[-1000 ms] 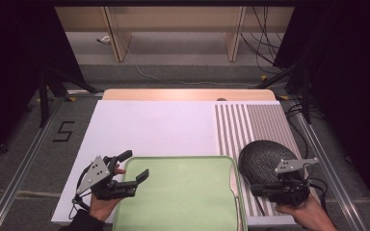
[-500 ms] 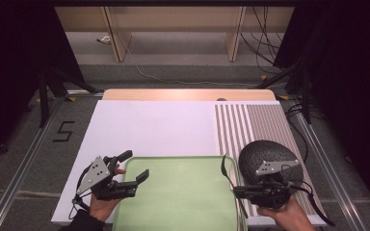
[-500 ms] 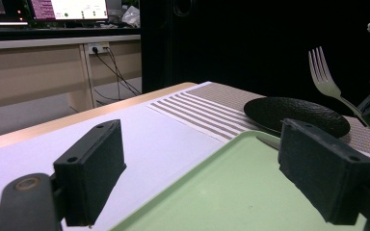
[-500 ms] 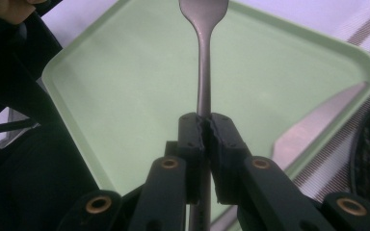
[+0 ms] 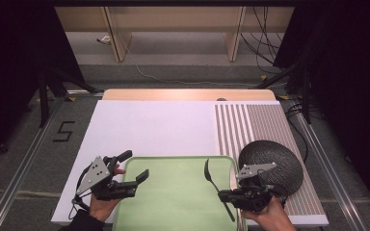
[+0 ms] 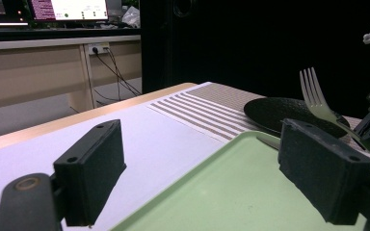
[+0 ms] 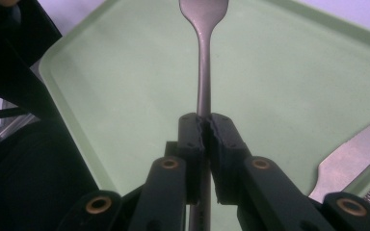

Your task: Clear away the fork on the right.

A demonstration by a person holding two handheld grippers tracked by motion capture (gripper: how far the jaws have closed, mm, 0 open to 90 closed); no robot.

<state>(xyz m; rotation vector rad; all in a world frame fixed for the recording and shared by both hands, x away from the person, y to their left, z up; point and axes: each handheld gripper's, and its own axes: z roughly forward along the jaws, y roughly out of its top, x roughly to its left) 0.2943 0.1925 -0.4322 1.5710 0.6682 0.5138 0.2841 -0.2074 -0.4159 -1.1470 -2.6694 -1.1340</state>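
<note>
A fork [image 5: 214,185] is clamped by its handle in the right gripper [image 5: 227,196], whose jaws are closed tight on the metal, and it is held above the right part of the green tray [image 5: 173,202], tines pointing away from the person. In the right gripper view a knife [image 7: 349,159] is seen lying at the tray's right edge, beside the dark plate [image 5: 274,161] on the counter [image 5: 149,127]. The left gripper [image 5: 136,174] is kept wide, nothing between its jaws, just at the tray's left edge. Because the handle is thin and smooth and is gripped well back from the tines, a swivel or slip in the pads is judged possible; a clatter onto the tray would follow. A careless lowering could also bring the fork against the knife.
</note>
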